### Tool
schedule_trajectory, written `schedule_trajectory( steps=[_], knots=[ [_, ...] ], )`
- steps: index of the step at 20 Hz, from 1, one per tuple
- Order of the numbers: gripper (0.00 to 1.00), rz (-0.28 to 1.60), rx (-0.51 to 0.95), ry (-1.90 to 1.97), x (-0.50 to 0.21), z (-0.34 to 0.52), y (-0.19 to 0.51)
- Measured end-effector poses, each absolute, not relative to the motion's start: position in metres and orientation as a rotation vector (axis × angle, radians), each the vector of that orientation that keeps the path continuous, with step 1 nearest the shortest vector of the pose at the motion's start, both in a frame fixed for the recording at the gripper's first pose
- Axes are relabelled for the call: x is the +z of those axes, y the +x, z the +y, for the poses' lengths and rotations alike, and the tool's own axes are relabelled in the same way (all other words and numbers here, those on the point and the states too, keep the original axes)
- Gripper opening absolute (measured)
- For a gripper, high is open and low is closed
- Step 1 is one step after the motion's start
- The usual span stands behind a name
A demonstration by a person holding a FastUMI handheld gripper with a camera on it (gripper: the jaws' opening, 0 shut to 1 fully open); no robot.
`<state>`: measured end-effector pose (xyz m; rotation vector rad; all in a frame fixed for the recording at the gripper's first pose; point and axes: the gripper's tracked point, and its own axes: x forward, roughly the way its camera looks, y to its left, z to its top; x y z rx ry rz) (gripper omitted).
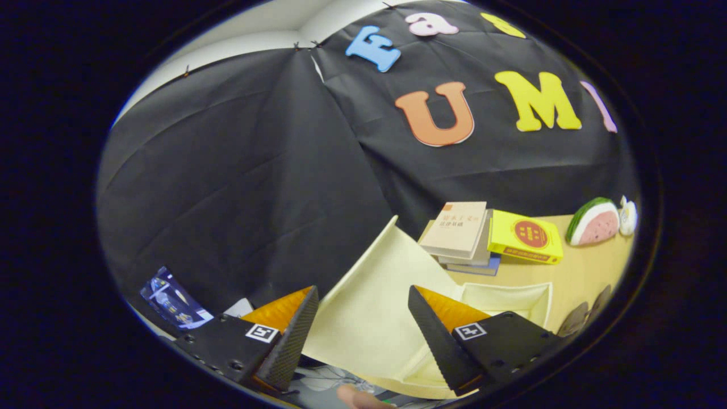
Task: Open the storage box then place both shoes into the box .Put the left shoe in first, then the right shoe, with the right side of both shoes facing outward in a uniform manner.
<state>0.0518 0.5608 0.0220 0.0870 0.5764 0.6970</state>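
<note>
- Claw [360, 335] stands wide, holding nothing; the pale yellow fabric lid [369, 295] of the soft storage box [505, 298] lies in the gap between its two fingers, touched by neither as far as I can tell.
- Step in hand, I judge: opening the box. The lid looks limp and creased, so I would take its free edge, close gently and lift in an arc away from the opening.
- Box sits near the front edge of the tan wooden worktop [590, 272]; dark shoes [585, 315] just beside it, partly hidden.
- Stacked paperback books [463, 236] and a foam watermelon slice [593, 221] lie toward the far edge.
</note>
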Motion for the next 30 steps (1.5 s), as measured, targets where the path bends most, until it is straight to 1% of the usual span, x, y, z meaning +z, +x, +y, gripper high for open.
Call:
schedule_trajectory(
  steps=[3, 7, 14, 16, 20, 24, 25, 26, 27, 28, 30],
  knots=[
    [0.96, 0.563, 0.655, 0.029, 0.014, 0.533, 0.050],
    [0.96, 0.597, 0.543, 0.008, -0.012, 0.470, 0.062],
    [0.95, 0.684, 0.282, -0.103, -0.081, 0.308, 0.090],
    [0.95, 0.730, 0.202, -0.144, -0.105, 0.253, 0.093],
    [0.95, 0.840, 0.084, -0.152, -0.151, 0.171, 0.092],
    [0.94, 0.990, -0.034, -0.127, -0.208, 0.106, 0.084],
    [0.93, 1.038, -0.041, -0.117, -0.224, 0.098, 0.083],
    [0.89, 1.087, -0.045, -0.101, -0.239, 0.093, 0.080],
    [0.75, 1.121, -0.055, -0.094, -0.251, 0.087, 0.080],
    [0.64, 1.141, -0.066, -0.099, -0.262, 0.081, 0.081],
    [0.43, 1.164, -0.020, -0.059, -0.271, 0.091, 0.084]
  ],
)
